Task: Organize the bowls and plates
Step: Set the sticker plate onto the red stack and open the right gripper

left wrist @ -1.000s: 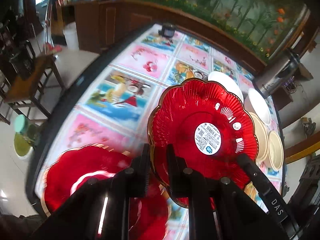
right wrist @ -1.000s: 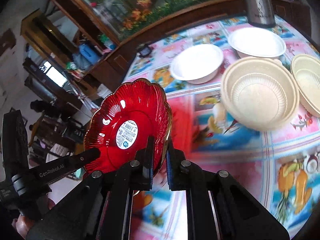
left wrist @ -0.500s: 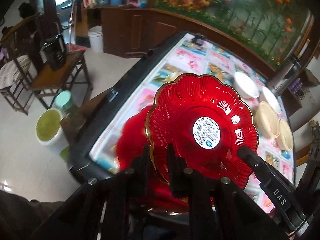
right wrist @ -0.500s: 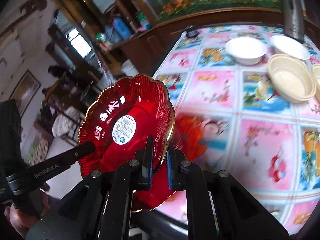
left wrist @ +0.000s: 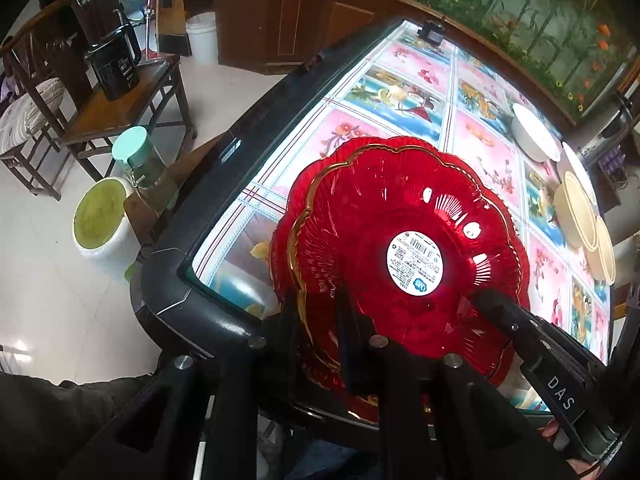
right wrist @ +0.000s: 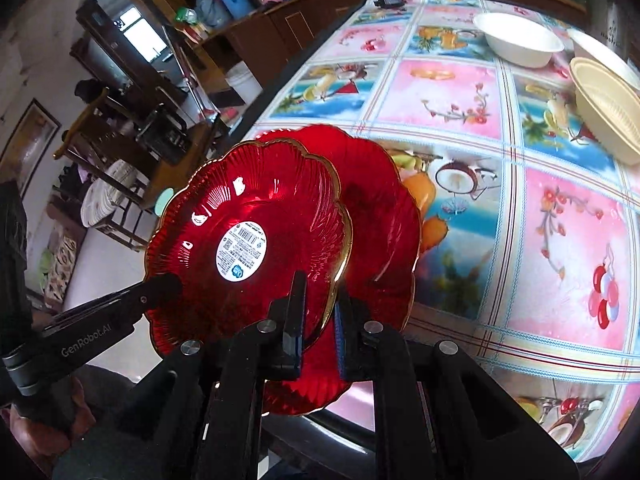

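Observation:
A red scalloped plate with a gold rim and a round white sticker [left wrist: 400, 240] [right wrist: 248, 216] hangs tilted just above a second red plate [left wrist: 286, 200] [right wrist: 380, 216] that lies on the table near its corner. My left gripper [left wrist: 318, 312] is shut on the upper plate's near rim. My right gripper [right wrist: 320, 316] is shut on the rim at the opposite side. Each gripper shows in the other's view, the right one [left wrist: 486, 300] and the left one [right wrist: 164, 284], both at the plate's edge. The lower plate is mostly covered.
Two white bowls [right wrist: 520, 38] and nested cream bowls [right wrist: 604, 116] stand at the far side of the flowered tablecloth [right wrist: 560, 280]. The table's dark edge [left wrist: 224, 168] runs close by. Beyond it are a wooden chair [left wrist: 120, 112], a bucket [left wrist: 100, 220] and a green-lidded jar [left wrist: 136, 156].
Both grippers carried the stickered plate across the table toward its near corner and lowered it. It now hangs directly over the other red plate, which earlier lay off to one side.

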A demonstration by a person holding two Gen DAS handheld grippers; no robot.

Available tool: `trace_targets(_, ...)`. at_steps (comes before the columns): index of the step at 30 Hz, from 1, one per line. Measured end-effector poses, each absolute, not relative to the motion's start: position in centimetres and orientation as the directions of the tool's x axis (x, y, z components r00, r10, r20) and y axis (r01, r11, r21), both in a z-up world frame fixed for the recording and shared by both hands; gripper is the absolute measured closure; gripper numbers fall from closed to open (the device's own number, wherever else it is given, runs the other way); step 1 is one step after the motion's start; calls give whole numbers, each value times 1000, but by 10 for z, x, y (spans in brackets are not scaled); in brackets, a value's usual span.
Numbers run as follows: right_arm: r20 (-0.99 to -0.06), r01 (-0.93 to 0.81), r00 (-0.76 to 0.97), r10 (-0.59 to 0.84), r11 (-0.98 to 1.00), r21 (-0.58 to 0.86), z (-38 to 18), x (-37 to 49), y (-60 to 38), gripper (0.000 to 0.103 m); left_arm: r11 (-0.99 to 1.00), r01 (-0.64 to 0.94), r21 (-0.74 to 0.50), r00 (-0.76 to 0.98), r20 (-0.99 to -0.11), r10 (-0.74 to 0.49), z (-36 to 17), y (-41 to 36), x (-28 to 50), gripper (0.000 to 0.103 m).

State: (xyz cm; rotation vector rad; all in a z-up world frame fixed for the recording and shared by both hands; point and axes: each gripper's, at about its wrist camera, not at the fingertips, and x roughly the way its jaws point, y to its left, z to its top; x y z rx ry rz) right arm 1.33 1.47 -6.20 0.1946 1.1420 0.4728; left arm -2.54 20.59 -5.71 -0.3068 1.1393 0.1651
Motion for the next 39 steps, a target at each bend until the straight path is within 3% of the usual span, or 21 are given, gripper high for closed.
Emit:
trace_targets(12, -847, -252, 304, 436, 894, 370, -65, 22, 19, 88, 954, -264, -141, 390, -920, -28, -62, 206, -20, 84)
trace_targets(22, -872, -261, 299, 388, 912, 317, -62, 26, 21, 85, 965, -256, -54, 412, -909, 59, -46, 204, -22, 83)
trace_targets(31, -851, -336, 450, 270, 934, 119, -33, 17, 29, 85, 958, -280, -60, 480, -873, 85, -30, 206, -35, 60)
trace_targets(36, -781, -336, 522, 344, 924, 182, -14, 15, 12, 85, 959, -269, -89, 509, -858, 63, -27, 198, -41, 58)
trace_targets(39, -713, -340, 582, 391, 914, 223, -6, 8, -3, 85, 960, -259, -102, 541, -839, 57, -23, 189, -47, 48)
